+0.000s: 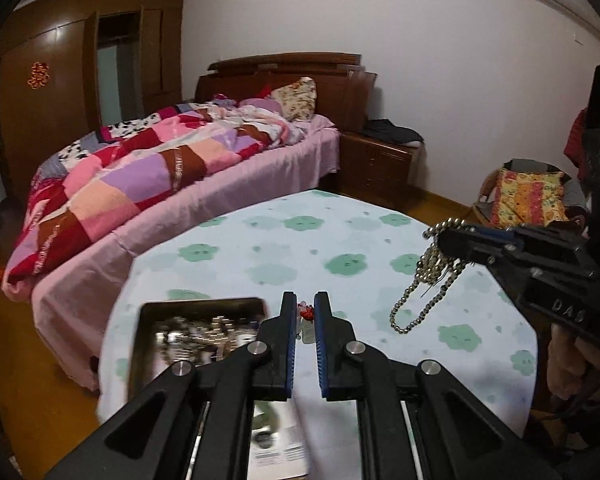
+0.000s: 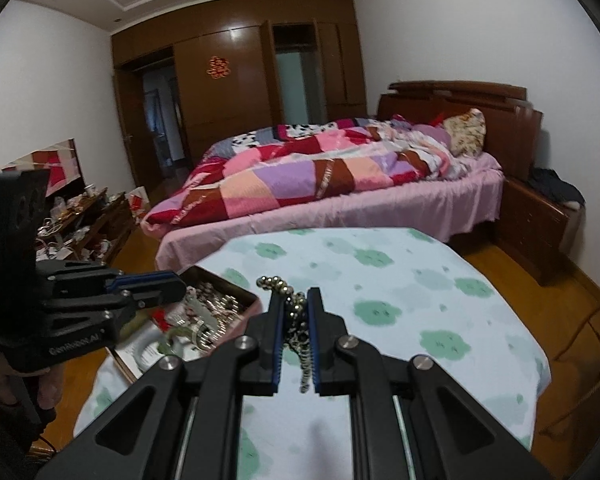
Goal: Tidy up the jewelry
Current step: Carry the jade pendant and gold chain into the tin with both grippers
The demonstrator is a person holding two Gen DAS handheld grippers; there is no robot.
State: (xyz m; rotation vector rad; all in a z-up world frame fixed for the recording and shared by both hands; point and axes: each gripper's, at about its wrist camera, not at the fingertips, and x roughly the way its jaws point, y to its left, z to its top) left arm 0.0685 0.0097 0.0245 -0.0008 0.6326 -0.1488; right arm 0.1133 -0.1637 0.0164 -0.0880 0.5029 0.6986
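Two claws are over a round worktop (image 1: 340, 240) draped in a pale cloth printed with green cloud shapes. The right claw (image 2: 295, 316) is clamped on a beaded necklace (image 2: 296, 320) made of small, round, shiny metallic beads; its blue ribbed pads pinch the bundled strands. In the left wrist view the same necklace (image 1: 424, 276) hangs clear of the cloth from the right claw (image 1: 446, 240), which enters from the right with its fingers pointing left. The strand's long axis runs downward and a little leftward, several loops dangling side by side, with a short curl of beads standing above the fingertips.

The left claw (image 1: 304, 312) stands narrowly parted, its blue-lined fingers pointing away across the worktop; a small red and white trinket (image 1: 306, 314) appears in the gap between the tips, though whether the pads touch it cannot be told. Just left of this claw lies a shallow rectangular metal tin (image 1: 148, 320) with dark walls, filled with a blurred jumble of glinting silvery pieces. In the right wrist view the tin (image 2: 248, 300) sits at the worktop's left edge, beside a flat box (image 2: 148, 354) holding a pale ring-shaped item.
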